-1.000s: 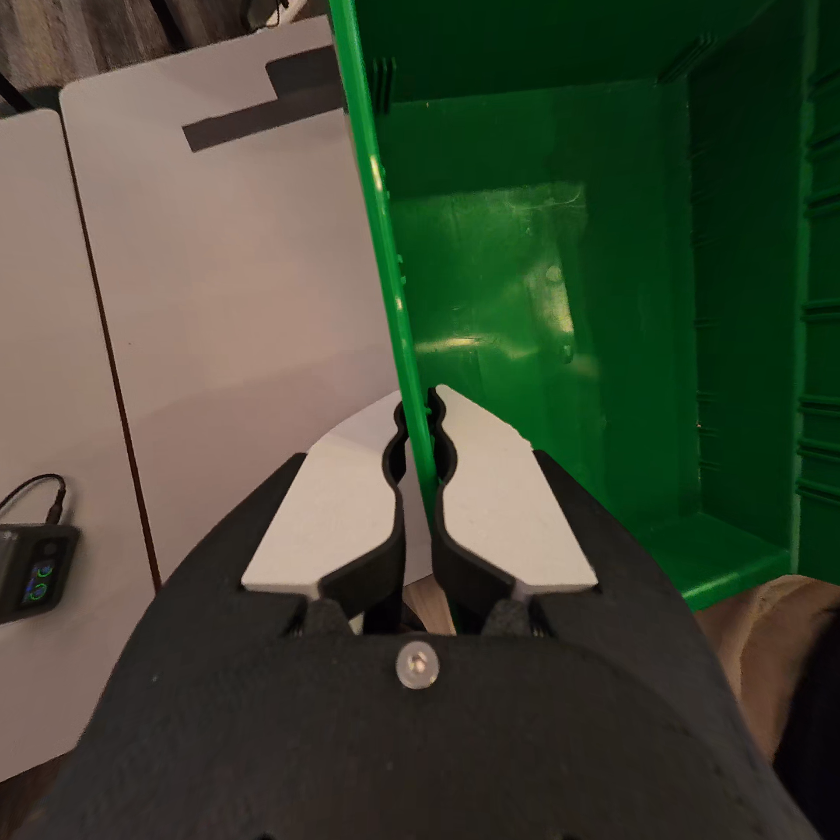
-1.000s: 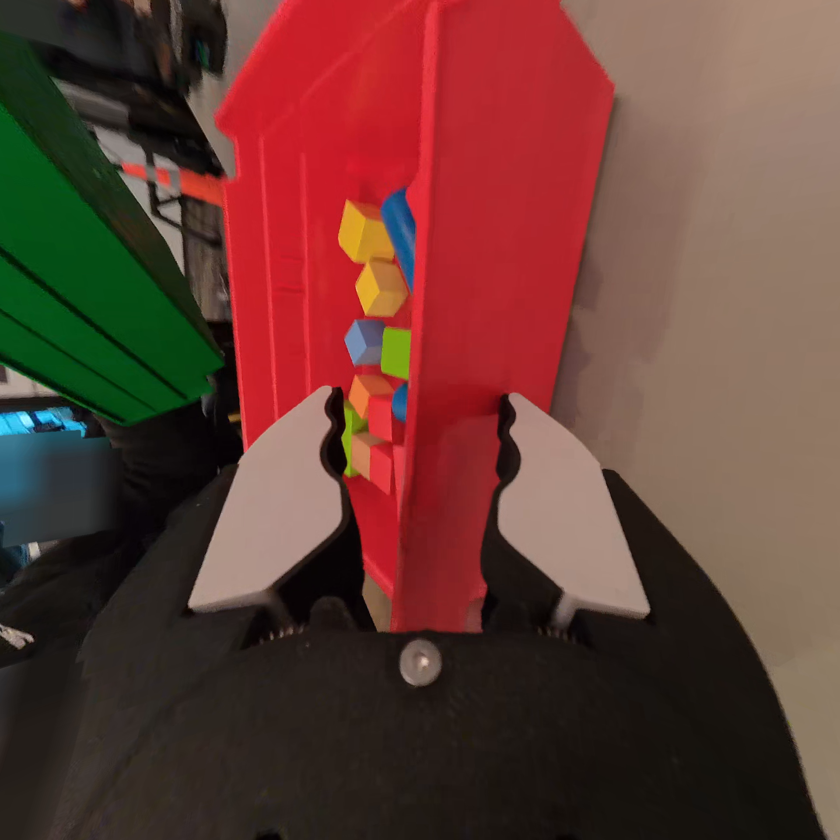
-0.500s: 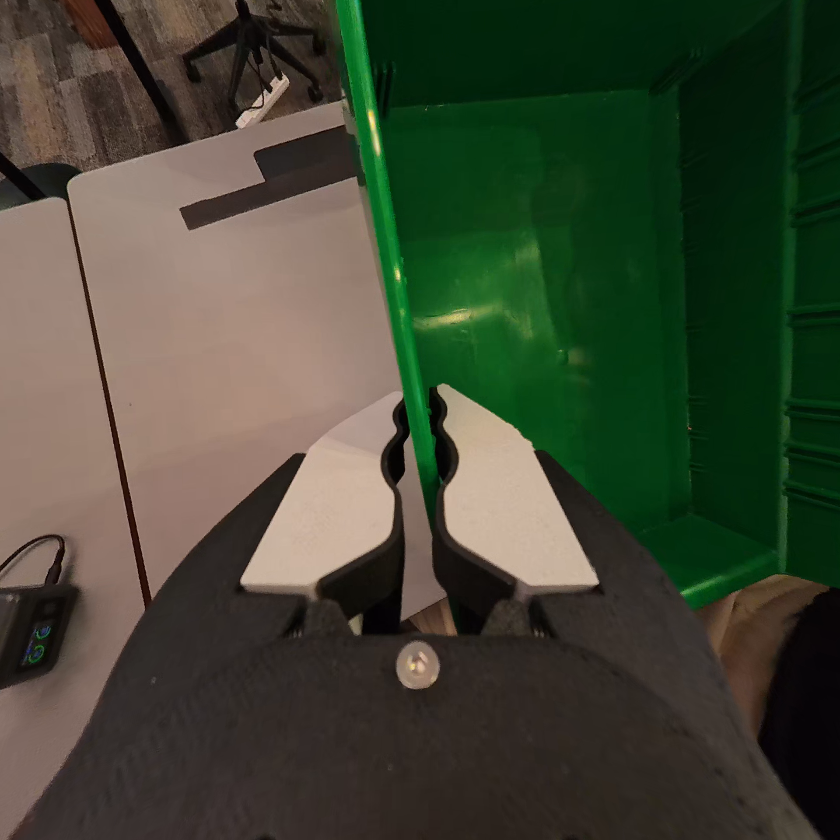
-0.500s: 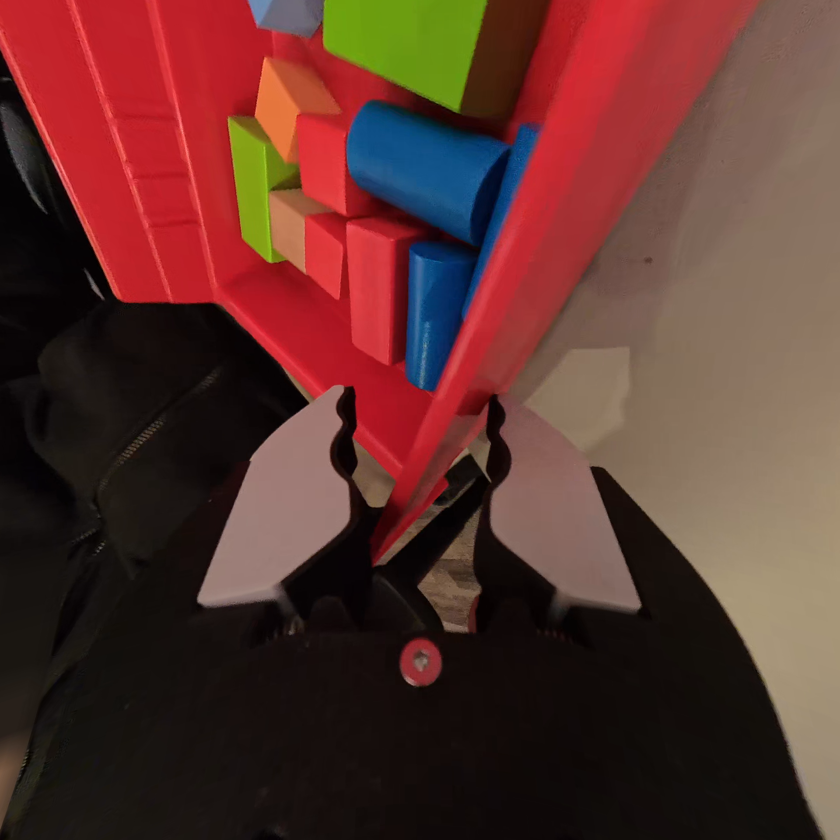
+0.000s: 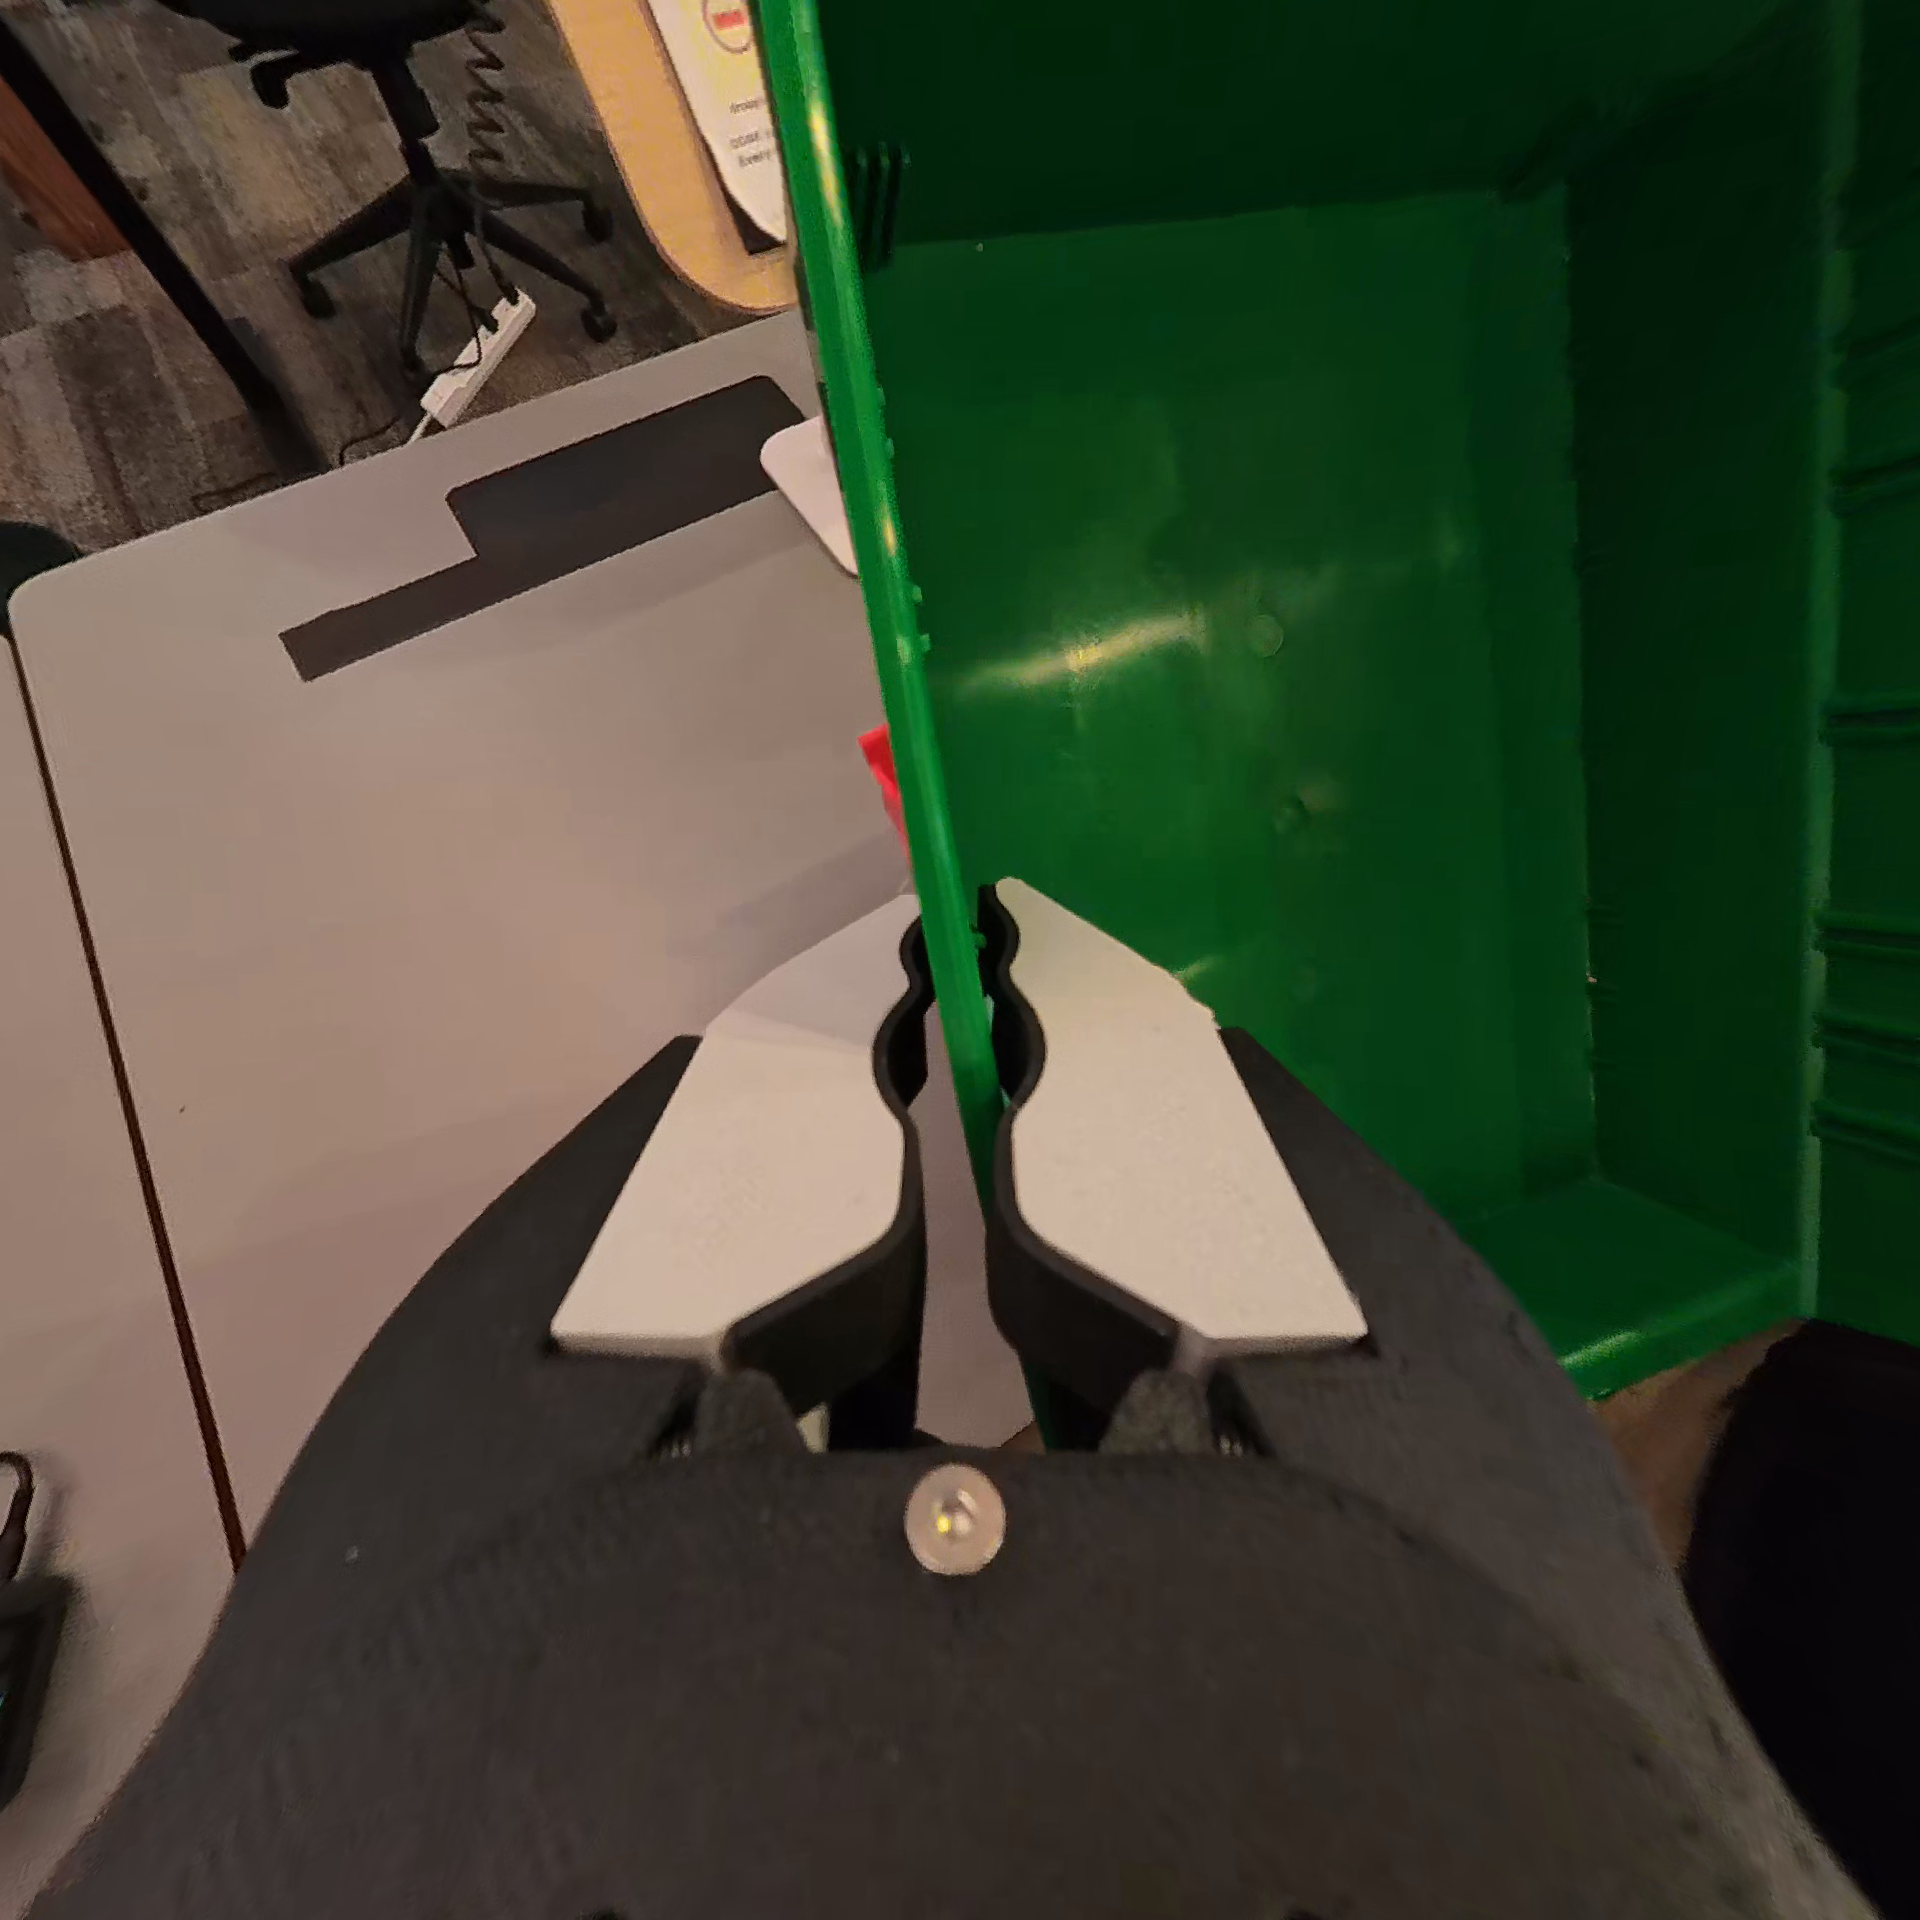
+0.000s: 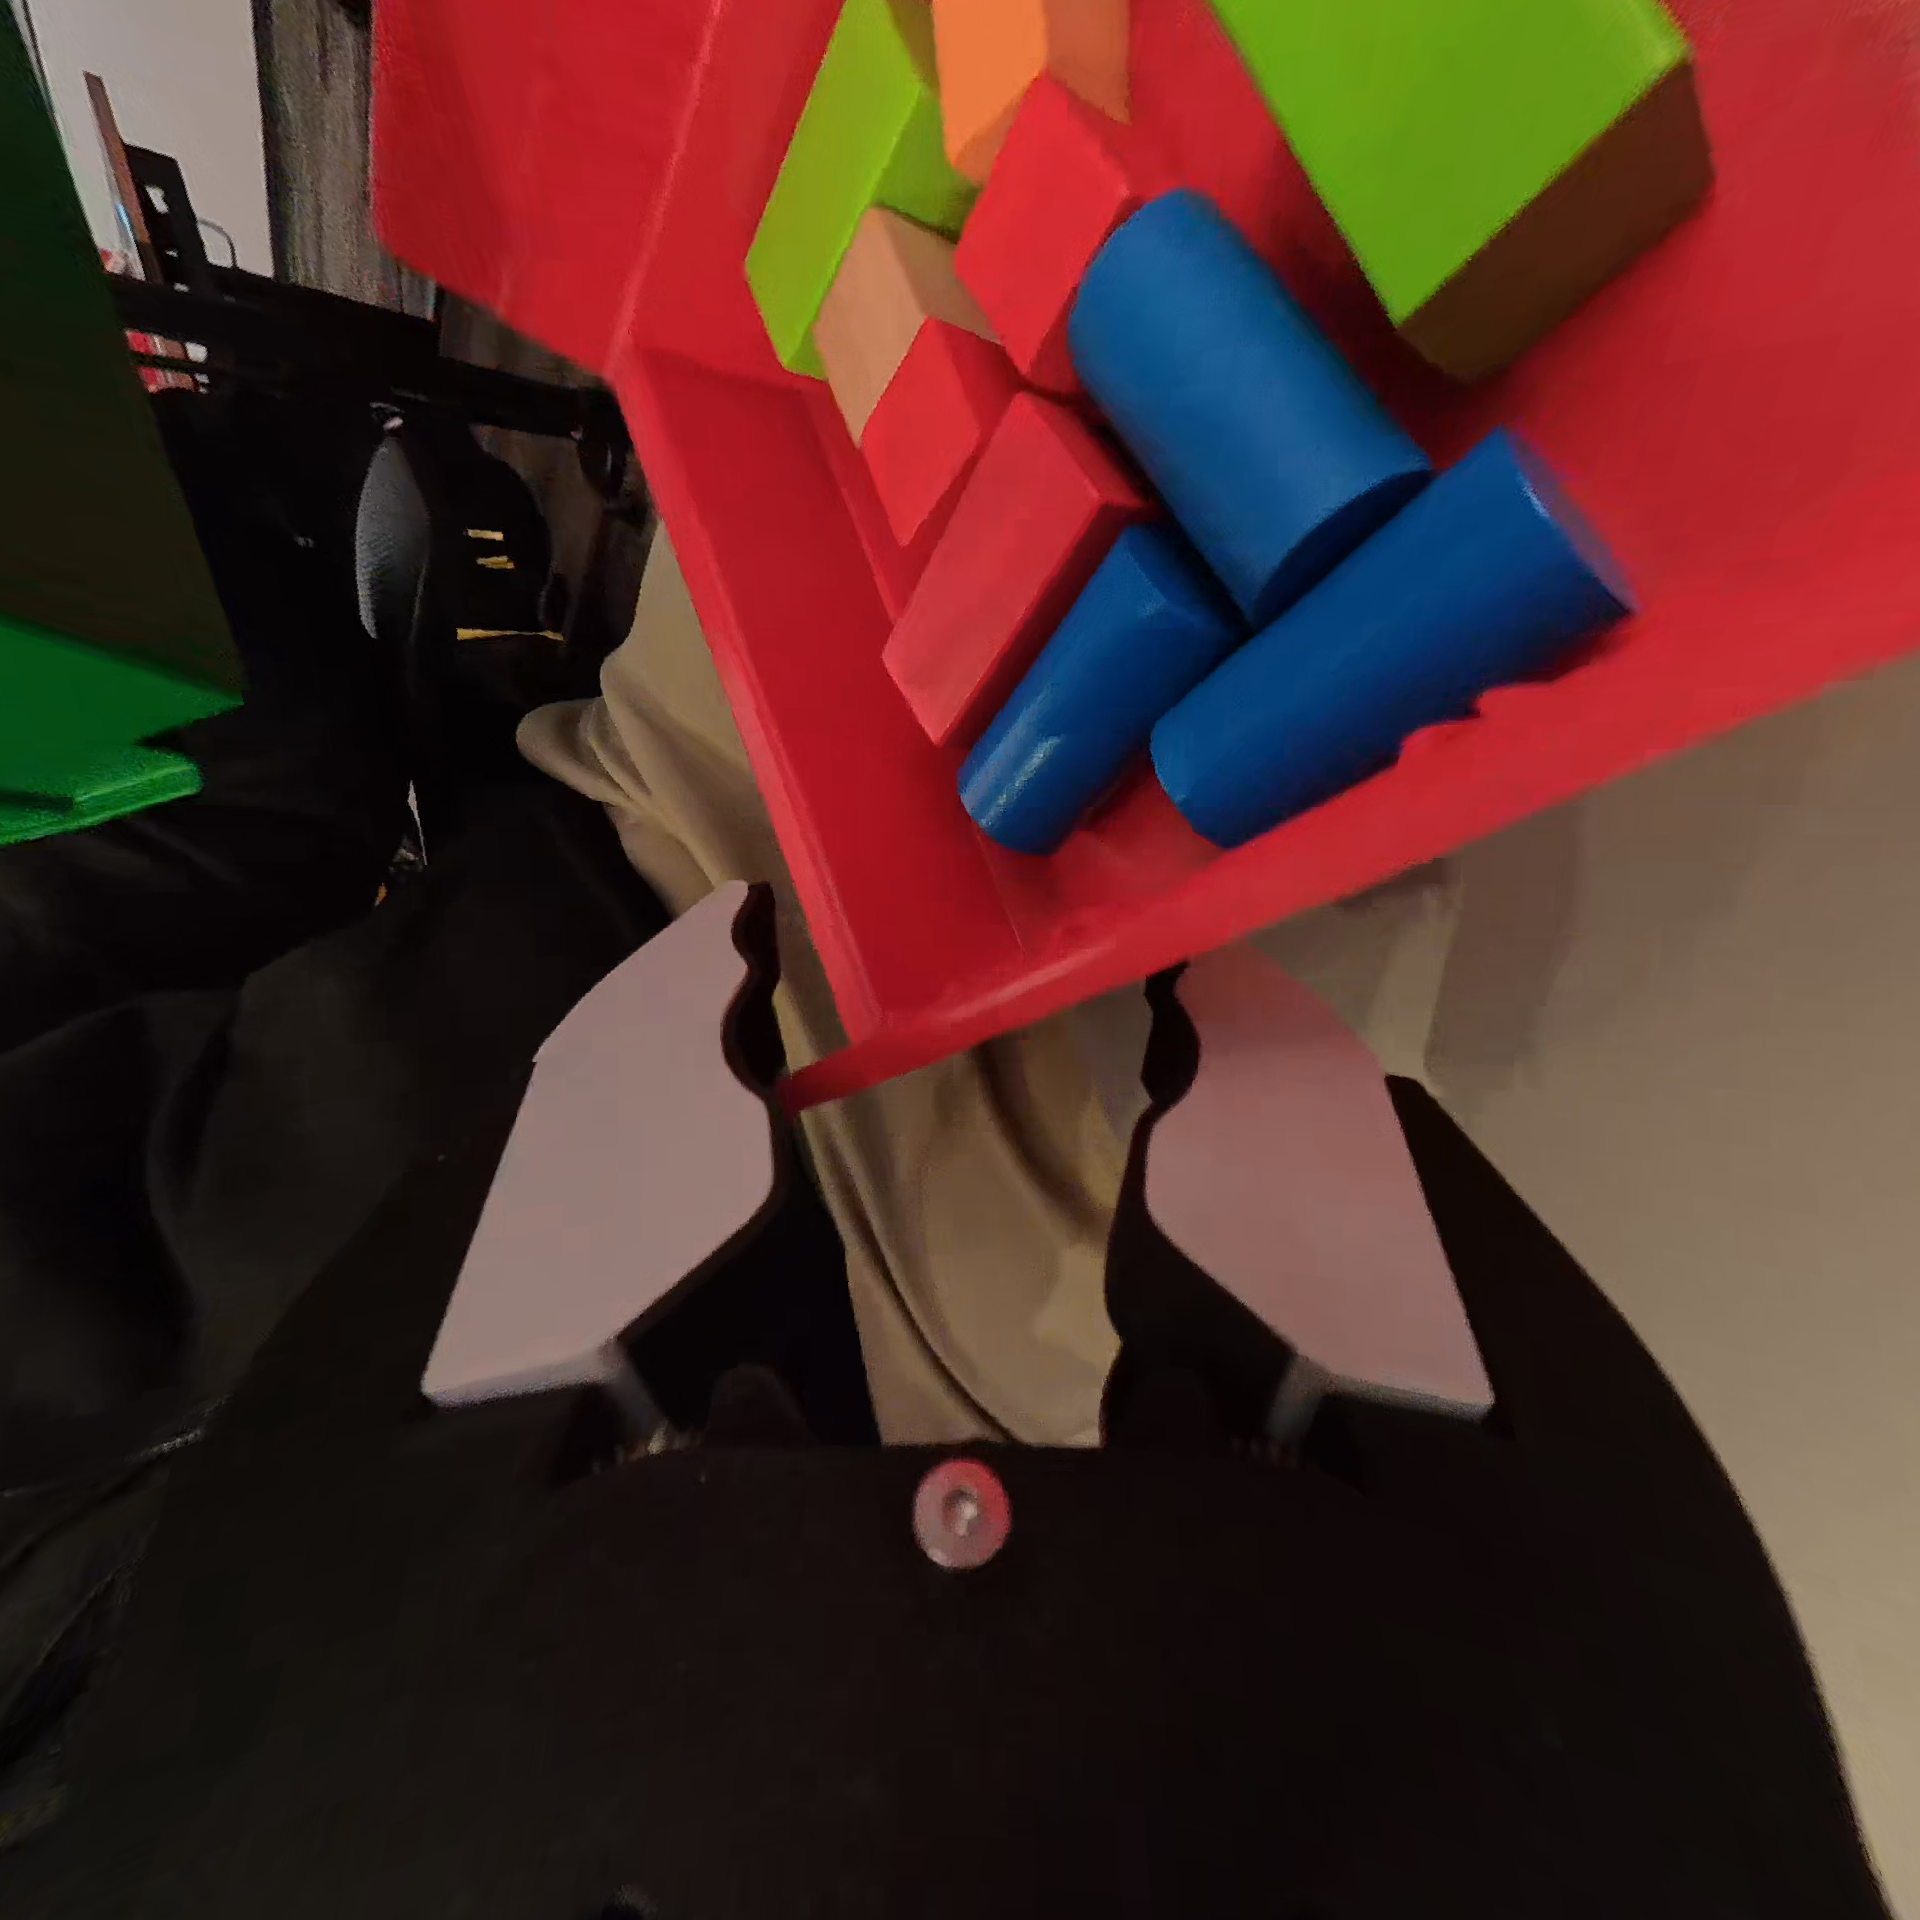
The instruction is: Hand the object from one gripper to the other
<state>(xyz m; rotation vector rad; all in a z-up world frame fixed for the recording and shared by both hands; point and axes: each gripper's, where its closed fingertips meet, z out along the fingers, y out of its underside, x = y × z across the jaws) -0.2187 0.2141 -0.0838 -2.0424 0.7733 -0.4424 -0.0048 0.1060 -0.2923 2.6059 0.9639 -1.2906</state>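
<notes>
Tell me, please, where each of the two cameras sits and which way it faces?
Left wrist view: sits on the left claw, looking along its fingers, shut on the wall of the empty green bin above a white table.
Right wrist view: sits on the right claw, open at the corner of the red bin of coloured blocks; the person's clothing shows below.
Shared: the green bin, seen at the right view's left edge.

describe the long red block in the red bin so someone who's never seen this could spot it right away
Start at the red bin above the open right hand-held gripper. Among its wooden blocks, find the three blue cylinders. The long red block lies along their left side, flat-sided and longer than the other red blocks.
</notes>
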